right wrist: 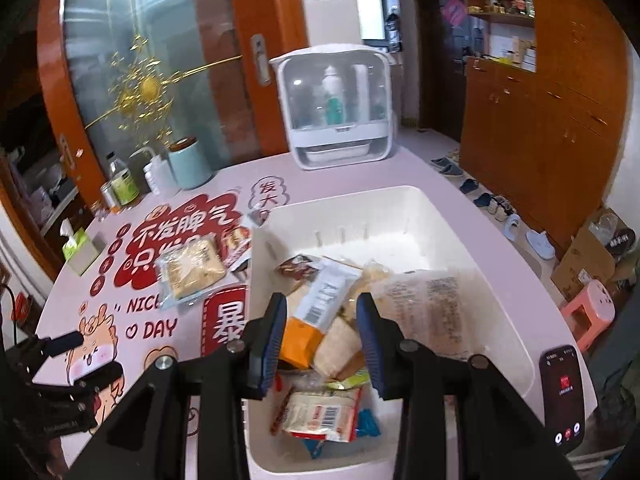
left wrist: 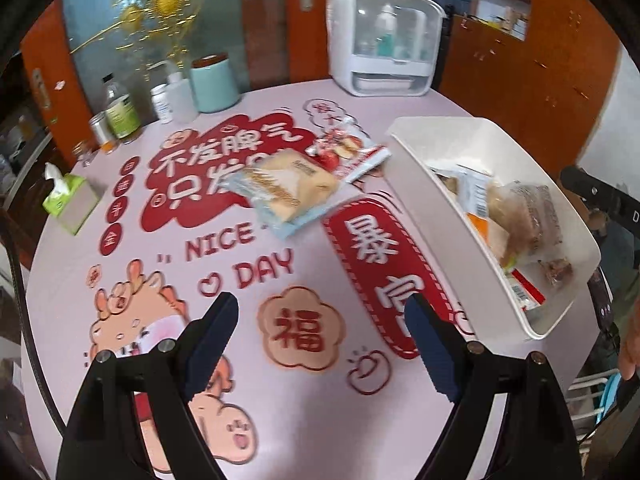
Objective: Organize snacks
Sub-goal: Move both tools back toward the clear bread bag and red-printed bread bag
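Snack packets (left wrist: 286, 188): two on table (left wrist: 160, 248), several in bin (right wrist: 400, 208).

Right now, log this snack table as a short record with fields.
surface: round pink table with red printed designs
bin: white plastic bin on the table's right side, holding many snack packets
left on table: clear cracker packet resting partly on a red-and-white snack pouch, both beside the bin
left hand-held gripper: open, empty, above the table
right hand-held gripper: open, empty, above the bin's contents
table's far edge: white bottle sterilizer, teal canister, bottles, tissue box
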### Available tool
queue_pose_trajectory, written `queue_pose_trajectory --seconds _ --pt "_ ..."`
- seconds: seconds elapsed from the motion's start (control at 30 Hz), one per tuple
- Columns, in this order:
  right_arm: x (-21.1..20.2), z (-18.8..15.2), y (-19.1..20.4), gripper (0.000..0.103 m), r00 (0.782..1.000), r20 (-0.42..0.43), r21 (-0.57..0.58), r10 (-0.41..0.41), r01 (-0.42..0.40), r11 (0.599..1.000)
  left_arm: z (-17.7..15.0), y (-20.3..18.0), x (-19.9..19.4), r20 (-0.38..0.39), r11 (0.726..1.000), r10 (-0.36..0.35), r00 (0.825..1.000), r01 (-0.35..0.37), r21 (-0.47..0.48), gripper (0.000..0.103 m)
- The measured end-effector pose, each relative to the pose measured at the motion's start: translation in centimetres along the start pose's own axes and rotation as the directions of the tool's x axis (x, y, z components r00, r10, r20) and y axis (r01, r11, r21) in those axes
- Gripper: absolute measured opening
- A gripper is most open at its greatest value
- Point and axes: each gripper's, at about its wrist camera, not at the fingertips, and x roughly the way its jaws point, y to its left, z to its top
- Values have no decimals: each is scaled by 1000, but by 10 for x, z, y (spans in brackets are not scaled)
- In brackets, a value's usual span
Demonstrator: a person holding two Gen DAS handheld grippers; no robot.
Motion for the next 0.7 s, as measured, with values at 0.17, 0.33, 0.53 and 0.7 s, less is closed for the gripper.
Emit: queue_pose_trajectory --seconds 0.17,0.33,0.53,0.7 --pt "10 26 36 38 998 -25 -132 53 -56 990 19 27 -3 8 999 15 1000 -14 -42 84" --pt "39 66 67 38 993 -88 -209 84 -101 973 52 47 -1 27 997 59 998 -58 -56 84" --pt "107 125 89 63 961 -239 -182 141 -186 966 103 70 21 17 993 50 999 -48 -107 84" --pt "179 143 111 63 924 -365 -187 118 -197 962 129 82 69 -37 987 36 999 -41 -158 84"
